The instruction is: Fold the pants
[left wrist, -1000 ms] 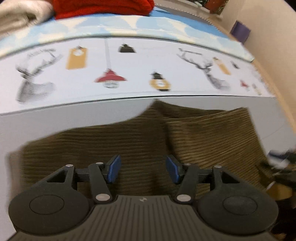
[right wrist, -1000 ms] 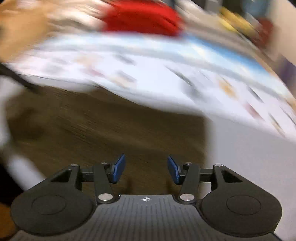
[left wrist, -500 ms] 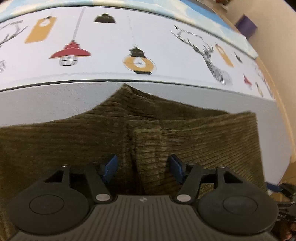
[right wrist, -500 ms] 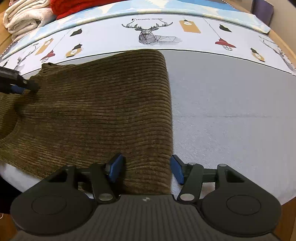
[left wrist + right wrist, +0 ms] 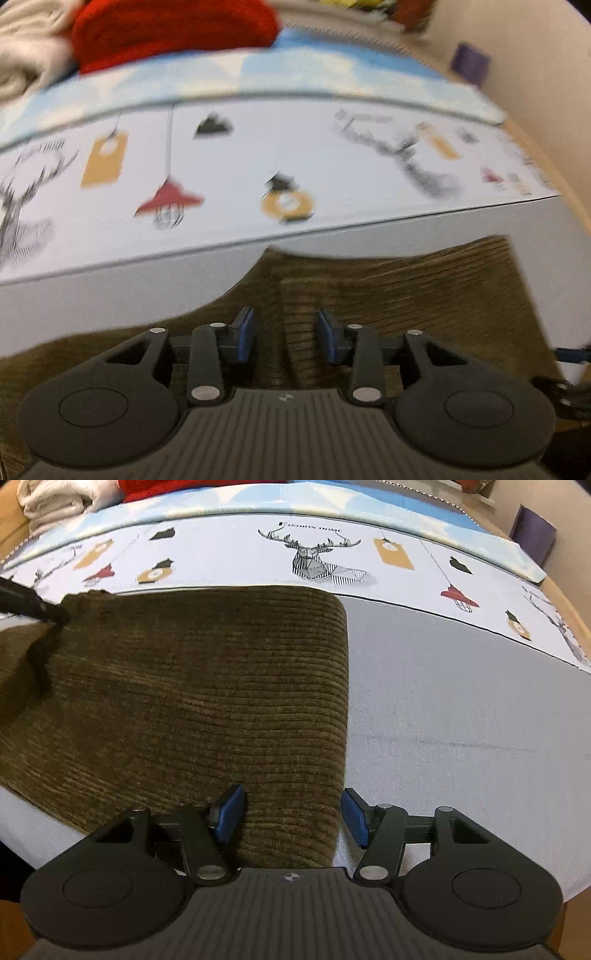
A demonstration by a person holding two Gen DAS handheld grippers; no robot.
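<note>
A: Where are the pants (image 5: pixel 192 709) lying?

B: Across the frame's lower left, on the grey sheet (image 5: pixel 461 716).

A: And the grippers?

B: The right gripper (image 5: pixel 291 818) is standing open astride the hem edge, likely readying a pinch. The left gripper (image 5: pixel 284 334) is closing around a fold ridge, not yet gripping.

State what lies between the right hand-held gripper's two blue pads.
The pants' ribbed brown edge lies between the right hand-held gripper's open pads, shown in the right wrist view.

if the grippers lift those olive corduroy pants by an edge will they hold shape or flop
Probably flop: the pants already lie draped in soft folded layers. The thick ribbed cloth looks fairly heavy, so it should hang straight. The ribs likely grip well against the right gripper pads.
</note>
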